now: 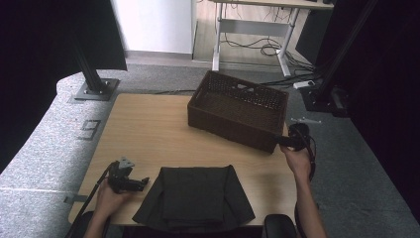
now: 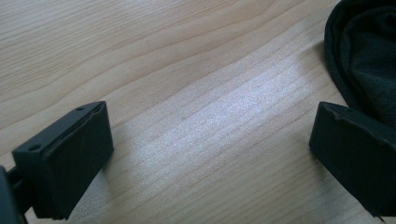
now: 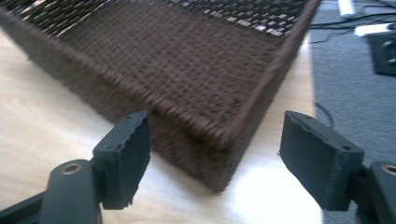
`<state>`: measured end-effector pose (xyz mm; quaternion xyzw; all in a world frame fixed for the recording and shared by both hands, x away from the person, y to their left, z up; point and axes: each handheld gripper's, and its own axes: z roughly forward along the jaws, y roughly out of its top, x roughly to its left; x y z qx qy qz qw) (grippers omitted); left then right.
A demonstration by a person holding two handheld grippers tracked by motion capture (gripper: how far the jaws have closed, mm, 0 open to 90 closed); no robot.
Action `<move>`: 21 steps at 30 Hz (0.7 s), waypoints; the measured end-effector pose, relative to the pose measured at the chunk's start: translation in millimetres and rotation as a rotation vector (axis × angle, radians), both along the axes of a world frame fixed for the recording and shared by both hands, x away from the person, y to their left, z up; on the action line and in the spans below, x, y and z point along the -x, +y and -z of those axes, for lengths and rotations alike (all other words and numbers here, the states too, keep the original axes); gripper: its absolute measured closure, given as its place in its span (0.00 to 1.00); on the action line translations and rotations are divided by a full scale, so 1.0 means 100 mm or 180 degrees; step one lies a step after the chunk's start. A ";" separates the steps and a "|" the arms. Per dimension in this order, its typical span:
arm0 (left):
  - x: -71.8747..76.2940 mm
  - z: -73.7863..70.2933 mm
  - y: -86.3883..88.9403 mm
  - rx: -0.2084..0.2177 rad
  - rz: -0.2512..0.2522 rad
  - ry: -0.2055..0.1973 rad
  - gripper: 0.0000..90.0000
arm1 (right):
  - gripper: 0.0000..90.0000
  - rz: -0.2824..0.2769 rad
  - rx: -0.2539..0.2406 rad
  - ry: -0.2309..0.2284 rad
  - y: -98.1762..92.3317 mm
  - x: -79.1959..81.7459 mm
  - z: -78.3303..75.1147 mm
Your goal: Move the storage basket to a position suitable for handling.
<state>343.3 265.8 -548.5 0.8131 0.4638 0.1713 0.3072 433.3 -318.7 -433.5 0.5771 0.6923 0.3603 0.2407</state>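
A dark folded cloth [image 1: 195, 196] lies at the table's near edge. My left gripper [image 1: 141, 182] rests low on the wood just left of it, jaws wide open. In the left gripper view the gripper [image 2: 210, 154] has bare wood between its jaws, and the cloth's edge [image 2: 369, 56] lies right behind the right-hand jaw. A brown woven basket [image 1: 228, 126] stands at the table's far right. My right gripper [image 1: 282, 141] hovers at its near right corner. In the right gripper view that gripper [image 3: 219, 158] is open, the basket's corner [image 3: 187, 60] lying between the jaws without touching them.
The light wooden table [image 1: 143, 129] has bare surface left of the basket and behind the cloth. Its right edge runs close beside the basket. Grey carpet [image 1: 356, 163] surrounds it, with black stand bases [image 1: 94, 89] on the floor and cables under a far desk.
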 end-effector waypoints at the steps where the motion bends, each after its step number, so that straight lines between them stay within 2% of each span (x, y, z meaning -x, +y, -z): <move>1: 0.00 0.00 0.00 0.0000 -0.0001 -0.0001 0.00 | 0.30 0.0045 0.0005 -0.0009 -0.01 -0.02 -0.03; 6: 0.00 0.00 0.00 0.0001 -0.0001 -0.0001 0.00 | 0.35 0.0145 0.0030 0.0004 -0.05 -0.11 -0.10; 12: 0.00 0.00 0.00 0.0001 -0.0001 -0.0001 0.00 | 0.45 0.0237 0.0146 0.0212 -0.05 -0.30 -0.01; 15: 0.00 0.00 0.00 0.0001 -0.0001 -0.0001 0.00 | 0.50 0.0283 0.0108 0.0229 -0.05 -0.35 0.04; 20: 0.00 0.00 0.00 0.0000 -0.0001 -0.0001 0.00 | 0.63 0.0250 0.0051 0.0295 -0.04 -0.39 0.07; 21: 0.00 0.00 0.00 0.0000 -0.0001 -0.0001 0.00 | 0.63 0.0250 0.0051 0.0295 -0.04 -0.39 0.07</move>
